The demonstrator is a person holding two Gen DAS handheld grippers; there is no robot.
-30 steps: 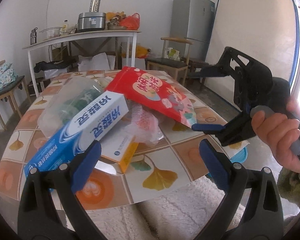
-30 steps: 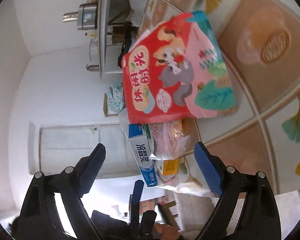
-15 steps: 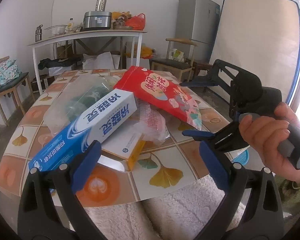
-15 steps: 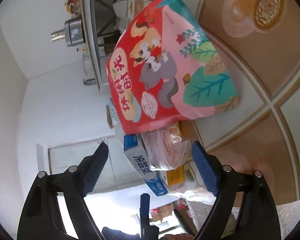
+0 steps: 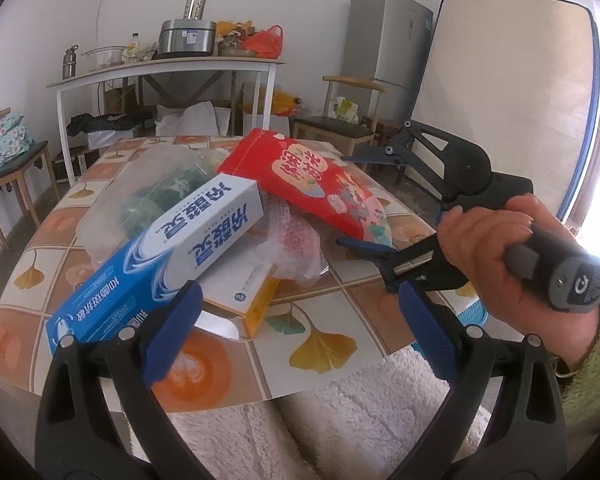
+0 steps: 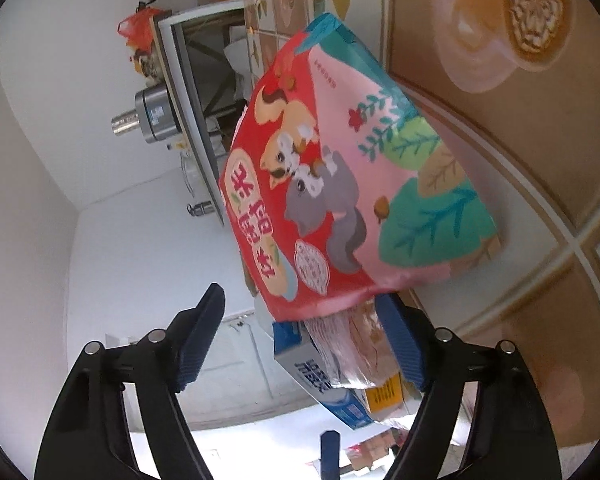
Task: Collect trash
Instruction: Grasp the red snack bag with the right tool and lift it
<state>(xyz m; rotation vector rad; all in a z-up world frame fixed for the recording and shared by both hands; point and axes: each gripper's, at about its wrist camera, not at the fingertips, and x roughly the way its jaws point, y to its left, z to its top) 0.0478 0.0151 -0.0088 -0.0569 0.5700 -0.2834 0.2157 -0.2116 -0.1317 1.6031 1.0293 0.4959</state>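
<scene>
Your right gripper (image 6: 300,332) has its jaws apart and has just been closing them; the near edge of the red-and-pink printed snack pouch (image 6: 340,184) sits between the pads, not yet pinched. In the right wrist view the pouch runs from the pads toward one o'clock, its long axis roughly along your reach. It tops a heap with the long blue-and-white toothpaste carton (image 5: 156,264) at its seven o'clock in the left wrist view. Your left gripper (image 5: 296,328) hangs wide and empty farther off, so the right is nearer. All rests on a ginkgo-leaf patterned tabletop (image 5: 324,344) in a cluttered room.
</scene>
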